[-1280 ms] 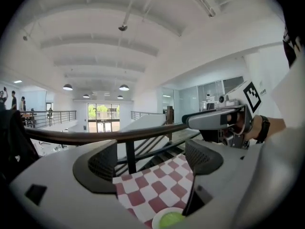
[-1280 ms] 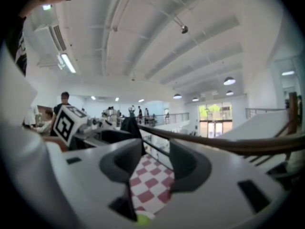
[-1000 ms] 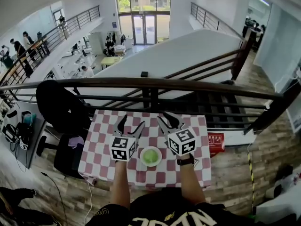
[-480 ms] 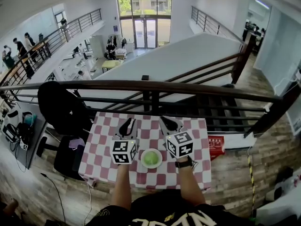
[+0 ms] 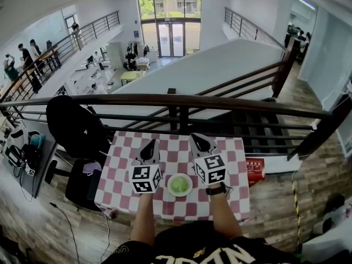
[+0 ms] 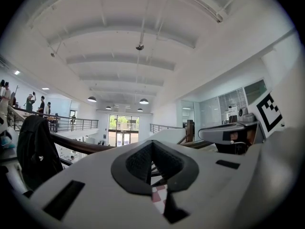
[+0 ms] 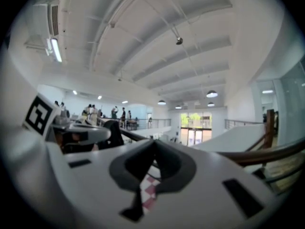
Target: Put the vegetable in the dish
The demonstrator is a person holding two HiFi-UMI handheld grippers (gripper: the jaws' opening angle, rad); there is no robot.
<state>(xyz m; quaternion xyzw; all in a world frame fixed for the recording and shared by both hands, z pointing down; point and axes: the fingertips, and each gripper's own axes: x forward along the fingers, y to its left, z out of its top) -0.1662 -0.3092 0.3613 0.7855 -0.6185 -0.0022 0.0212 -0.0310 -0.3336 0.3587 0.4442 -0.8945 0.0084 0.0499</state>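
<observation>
Both tools have drawn their jaws together since the earlier frames, where they stood spread above the table. Now the left tool [image 5: 149, 147], left of centre in the head view, has its jaws closed flat on each other with nothing between them. Its own view shows the dark pads meeting, with only a sliver of red-and-white checks below them. The right tool [image 5: 198, 142], just right of centre, is closed the same way and also empty.

The vegetable [image 5: 179, 185], a pale green lump, lies in the dish [image 5: 169, 189]. It sits low in the middle of the head view, between the two marker cubes and touched by neither tool. The dish rests on the checked table [image 5: 118, 175], toward its near edge.

A dark railing [image 5: 231, 102] crosses the frame above the table. A black chair [image 5: 74, 128] stands at the left, and a red box [image 5: 255, 168] lies on the floor at the right.
</observation>
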